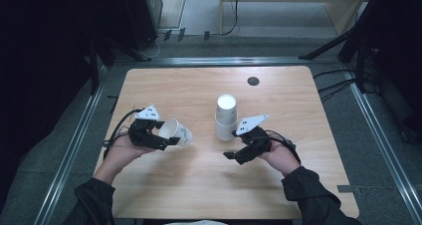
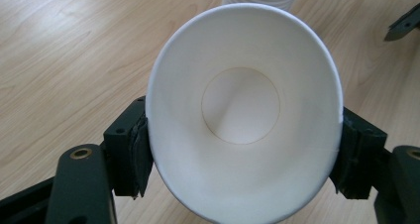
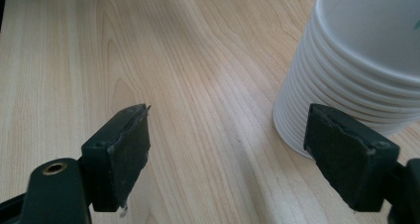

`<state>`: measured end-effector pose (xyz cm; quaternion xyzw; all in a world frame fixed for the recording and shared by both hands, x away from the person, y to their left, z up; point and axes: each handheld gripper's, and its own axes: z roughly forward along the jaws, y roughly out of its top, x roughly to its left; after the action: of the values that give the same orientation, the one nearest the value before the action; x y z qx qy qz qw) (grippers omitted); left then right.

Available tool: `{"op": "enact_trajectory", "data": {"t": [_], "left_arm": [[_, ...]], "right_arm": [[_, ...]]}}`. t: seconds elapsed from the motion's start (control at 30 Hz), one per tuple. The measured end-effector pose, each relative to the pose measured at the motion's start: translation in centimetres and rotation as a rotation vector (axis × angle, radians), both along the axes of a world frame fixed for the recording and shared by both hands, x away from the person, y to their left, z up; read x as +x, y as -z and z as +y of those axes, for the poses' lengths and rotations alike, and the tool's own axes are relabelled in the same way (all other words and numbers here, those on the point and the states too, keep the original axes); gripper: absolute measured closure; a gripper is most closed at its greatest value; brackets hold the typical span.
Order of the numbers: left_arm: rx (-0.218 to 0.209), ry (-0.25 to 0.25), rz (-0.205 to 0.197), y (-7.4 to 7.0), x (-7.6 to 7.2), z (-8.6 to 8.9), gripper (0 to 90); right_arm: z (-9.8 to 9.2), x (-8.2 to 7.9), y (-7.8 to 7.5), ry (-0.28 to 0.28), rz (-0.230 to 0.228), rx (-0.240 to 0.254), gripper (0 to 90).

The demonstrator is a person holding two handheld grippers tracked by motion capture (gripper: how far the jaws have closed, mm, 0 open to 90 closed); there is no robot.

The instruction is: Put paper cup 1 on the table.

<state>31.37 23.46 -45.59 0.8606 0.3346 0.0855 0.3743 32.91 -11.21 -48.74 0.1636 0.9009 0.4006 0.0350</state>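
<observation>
High view: the worktop [image 1: 164,90] is pale wood with rounded corners and a small dark grommet [image 1: 253,80] at about 12 o'clock, near the far edge. At centre stands the stack [image 1: 226,118] of nested white paper cups, upright, mouth up.

The left gripper [image 1: 166,138] sits at about 9 o'clock from the stack, near but apart. It is clamped on a single cup [image 1: 175,131] at the rim, pads pressing from both sides. The cup lies tipped on its side, held just off the wood. Its long axis runs level, with the mouth towards the hand and the base towards 3 o'clock, aimed roughly at the stack.

The right gripper [image 1: 238,148] is at about 5 o'clock from the stack and is the nearer of the two. Its jaws are spread and grasp nothing. In the right gripper view the stack [image 3: 356,70] stands just off the right-hand pad, outside the gap, not touching.

Left gripper view: the cup [image 2: 242,110] is plain white inside, with a round seam at the bottom. The rim is squeezed to an oval. A faint green print shows on the outer wall in the high view.
</observation>
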Motion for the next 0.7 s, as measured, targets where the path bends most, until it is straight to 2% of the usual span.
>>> {"op": "enact_trajectory", "data": {"t": [0.1,0.4,0.7], "left_arm": [[0.026,-0.021,0.000,0.3,0.1,0.5,25.3],[0.060,-0.076,-0.001,0.8,0.7,2.1,25.0],[0.056,-0.143,0.001,0.7,1.1,3.8,24.9]], "right_arm": [[0.0,0.1,0.0,0.002,0.002,-0.001,18.1],[0.2,0.2,0.1,-0.004,0.004,-0.009,18.1],[0.3,0.1,0.2,-0.014,0.003,-0.021,18.1]]}}
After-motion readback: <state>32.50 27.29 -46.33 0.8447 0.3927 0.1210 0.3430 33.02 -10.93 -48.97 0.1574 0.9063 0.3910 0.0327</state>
